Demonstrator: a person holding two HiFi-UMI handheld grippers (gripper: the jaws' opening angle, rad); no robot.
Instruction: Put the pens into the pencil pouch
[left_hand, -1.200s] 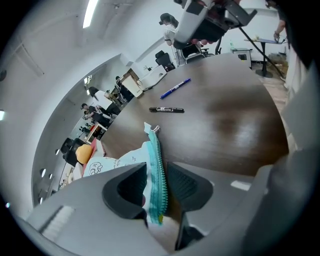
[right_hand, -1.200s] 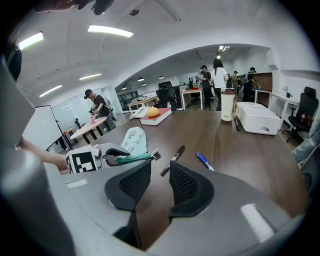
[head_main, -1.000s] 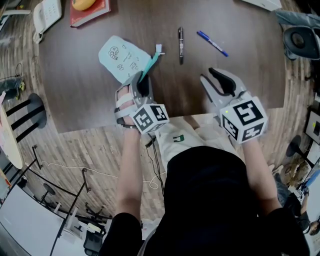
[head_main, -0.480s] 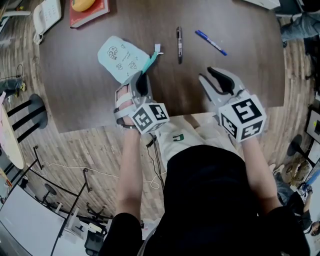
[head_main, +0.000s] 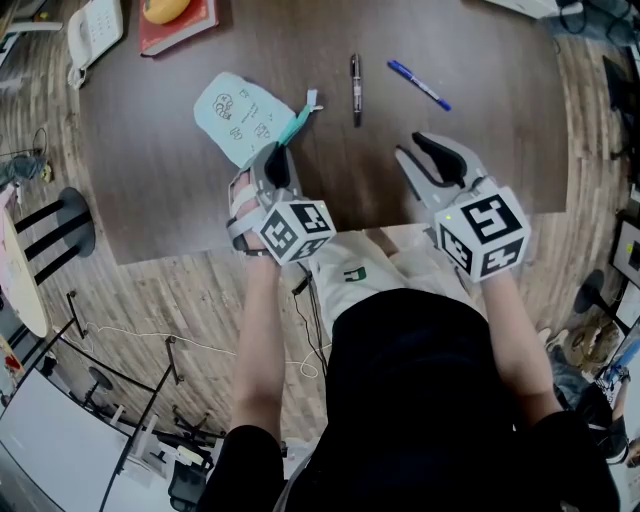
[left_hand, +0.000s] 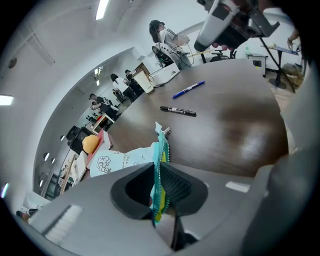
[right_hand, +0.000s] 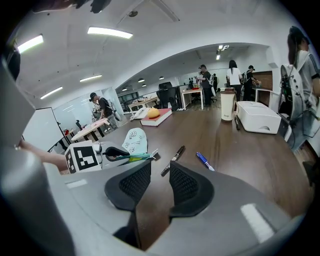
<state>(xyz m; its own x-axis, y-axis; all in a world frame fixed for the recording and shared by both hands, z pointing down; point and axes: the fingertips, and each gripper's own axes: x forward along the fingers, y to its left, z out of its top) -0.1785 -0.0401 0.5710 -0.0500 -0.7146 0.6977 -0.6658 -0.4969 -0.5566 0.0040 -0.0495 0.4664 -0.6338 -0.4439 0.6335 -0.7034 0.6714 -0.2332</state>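
The pale blue pencil pouch with cartoon prints lies on the dark wooden table, its teal zipper edge turned toward me. My left gripper has just been closing, and its pads now pinch that zipper edge. A black pen and a blue pen lie side by side further back, both seen in the left gripper view as black pen and blue pen. My right gripper hovers open near the table's front edge, with nothing between its pads.
A white telephone and a red book with an orange object on it sit at the far left corner. A white box and a cup stand at the far end. People work at desks behind.
The left gripper's jaws have narrowed onto the pouch's zipper edge and the gripper rolled slightly. The right gripper and both pens stayed where they were.
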